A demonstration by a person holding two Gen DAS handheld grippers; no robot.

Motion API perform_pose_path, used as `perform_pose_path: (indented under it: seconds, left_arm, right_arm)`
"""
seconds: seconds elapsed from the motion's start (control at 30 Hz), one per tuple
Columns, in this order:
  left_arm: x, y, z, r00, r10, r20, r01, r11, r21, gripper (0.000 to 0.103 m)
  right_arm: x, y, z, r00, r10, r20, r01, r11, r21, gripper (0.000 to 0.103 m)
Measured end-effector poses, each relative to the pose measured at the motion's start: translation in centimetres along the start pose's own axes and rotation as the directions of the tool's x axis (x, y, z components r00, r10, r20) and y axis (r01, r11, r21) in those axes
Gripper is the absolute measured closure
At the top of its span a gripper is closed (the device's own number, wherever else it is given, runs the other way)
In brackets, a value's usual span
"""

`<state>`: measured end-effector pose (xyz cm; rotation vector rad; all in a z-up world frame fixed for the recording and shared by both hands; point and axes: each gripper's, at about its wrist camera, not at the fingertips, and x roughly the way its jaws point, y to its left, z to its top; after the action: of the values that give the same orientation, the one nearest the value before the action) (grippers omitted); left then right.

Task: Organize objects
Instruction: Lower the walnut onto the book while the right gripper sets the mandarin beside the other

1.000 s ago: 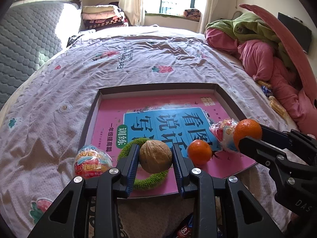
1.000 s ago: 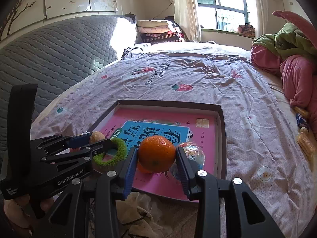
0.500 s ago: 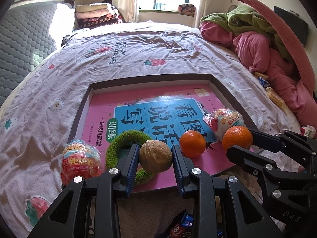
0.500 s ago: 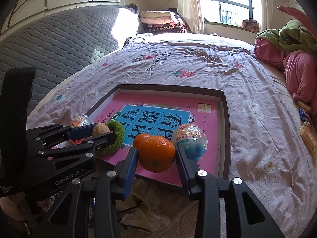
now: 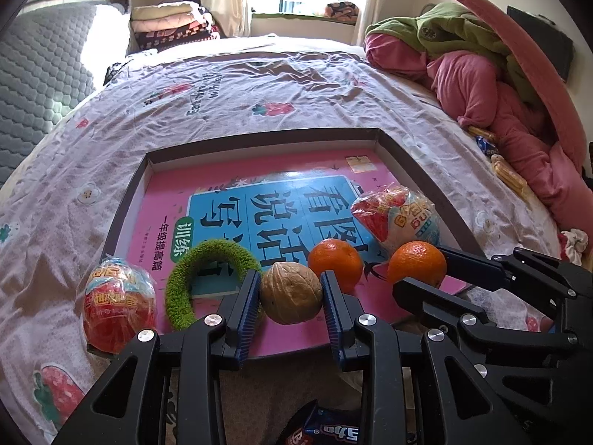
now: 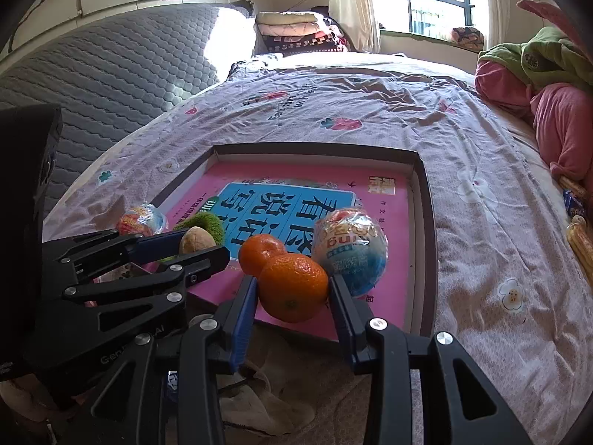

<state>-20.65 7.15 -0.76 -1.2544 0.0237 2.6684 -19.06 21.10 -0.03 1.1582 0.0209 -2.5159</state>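
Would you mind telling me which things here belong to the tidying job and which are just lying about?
Job:
walnut in left gripper
orange in right gripper
second orange
green ring
two wrapped snacks
tray

Lying about:
pink bedding
folded blankets

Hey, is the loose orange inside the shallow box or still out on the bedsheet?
Inside. The loose orange rests on the pink book that lies in the shallow box, beside the wrapped snack.
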Motion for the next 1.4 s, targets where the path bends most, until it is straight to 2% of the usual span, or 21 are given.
perform_pose_path:
  seconds: [0.3, 0.67, 0.9, 1.1, 1.4]
  left_arm:
    - [0.8, -0.1, 0.1, 1.0, 0.008, -0.011, -0.008, 1.0, -0.003, 0.069]
    - [1.0, -0.8, 0.6, 1.0, -0.007, 0.005, 0.007, 1.0, -0.013, 0.069]
    - [1.0, 0.1, 0.4, 1.0, 0.013, -0.01, -0.013, 1.0, -0.015, 0.069]
    - [1.1, 1.1, 0.2, 1.0, -0.021, -0.021, 0.02, 0.999, -0.042, 0.069]
    - [0.8, 1.8, 0.3, 0.999, -0.031, -0.012, 0.031, 0.998, -0.06, 0.069]
  right_arm:
    - [1.4, -0.9, -0.3, 0.999, -0.036, -0.029, 0.036, 0.999, 0.012, 0.063]
    - [1.3, -2.1, -0.1, 0.996, -0.087, -0.024, 0.088, 0.995, 0.037, 0.063]
    - [1.2, -2.1, -0.2, 0.996, -0.084, -0.028, 0.085, 0.996, 0.027, 0.063]
    - [1.1, -2.1, -0.2, 0.996, -0.084, -0.03, 0.085, 0.996, 0.039, 0.063]
    - [1.0, -1.9, -0.1, 0.996, -0.078, -0.029, 0.08, 0.996, 0.044, 0.06]
